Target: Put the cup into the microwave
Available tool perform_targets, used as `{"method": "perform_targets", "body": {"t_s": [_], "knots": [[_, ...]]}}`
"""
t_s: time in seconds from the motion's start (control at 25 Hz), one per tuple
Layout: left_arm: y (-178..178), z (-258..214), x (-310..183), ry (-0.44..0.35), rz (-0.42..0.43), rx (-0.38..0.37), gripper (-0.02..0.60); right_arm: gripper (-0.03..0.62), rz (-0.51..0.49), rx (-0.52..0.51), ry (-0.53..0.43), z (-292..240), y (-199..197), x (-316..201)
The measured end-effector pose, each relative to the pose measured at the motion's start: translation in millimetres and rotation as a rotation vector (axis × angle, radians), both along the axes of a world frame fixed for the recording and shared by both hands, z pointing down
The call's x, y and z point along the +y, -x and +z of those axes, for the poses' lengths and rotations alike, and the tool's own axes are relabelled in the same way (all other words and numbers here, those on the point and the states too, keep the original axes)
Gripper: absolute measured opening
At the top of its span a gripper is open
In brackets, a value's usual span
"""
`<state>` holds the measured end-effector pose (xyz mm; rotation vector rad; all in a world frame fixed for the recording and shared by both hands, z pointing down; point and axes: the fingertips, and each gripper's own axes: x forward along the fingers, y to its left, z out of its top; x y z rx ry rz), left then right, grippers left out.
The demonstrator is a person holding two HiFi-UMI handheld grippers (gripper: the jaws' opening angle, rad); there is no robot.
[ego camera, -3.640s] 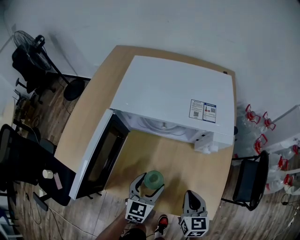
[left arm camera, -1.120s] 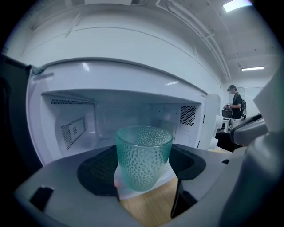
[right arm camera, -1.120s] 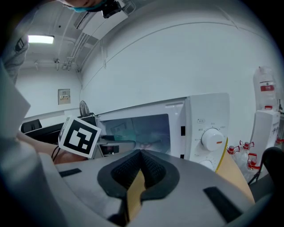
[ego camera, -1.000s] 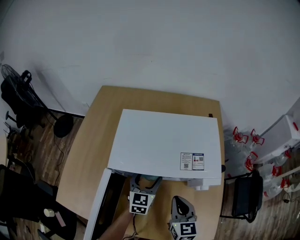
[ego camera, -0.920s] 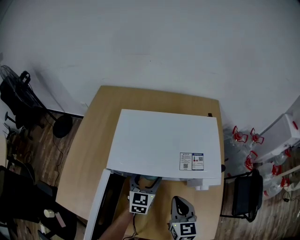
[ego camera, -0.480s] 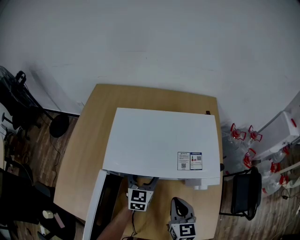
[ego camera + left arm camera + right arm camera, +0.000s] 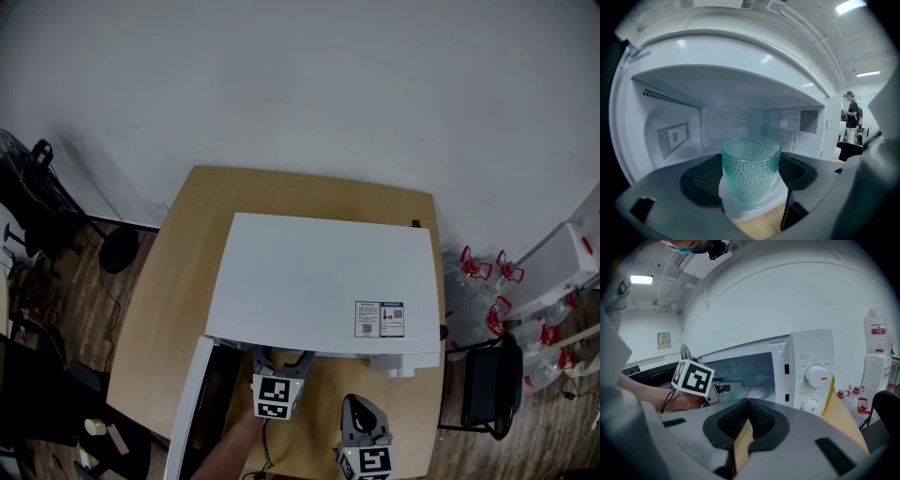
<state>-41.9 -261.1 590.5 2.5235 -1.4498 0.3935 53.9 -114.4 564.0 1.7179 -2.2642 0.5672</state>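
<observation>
Advanced—left gripper (image 7: 280,359) clasps dimpled green cup (image 7: 751,168) at microwave (image 7: 323,281).

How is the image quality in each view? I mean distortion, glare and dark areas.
Head view: evenly lit, with mild bending toward the darker edges; the white top of the microwave shows no glare. Left gripper view: strong fisheye, black corners, small bright reflections on the oven's ceiling; the cup is sharp. Right gripper view: fisheye too; a ceiling lamp blows out at upper left.
</observation>
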Motion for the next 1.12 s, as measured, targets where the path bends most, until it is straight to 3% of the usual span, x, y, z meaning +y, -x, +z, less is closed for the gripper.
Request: {"method": "perform_targets", "body": {"t_s": [1.12], "knots": [[14.3, -44.5, 35.7, -0.064, -0.023, -0.011, 0.368, 0.017, -0.004, 0.003, -0.164, -54.3, -5.0, 22.1]]}}
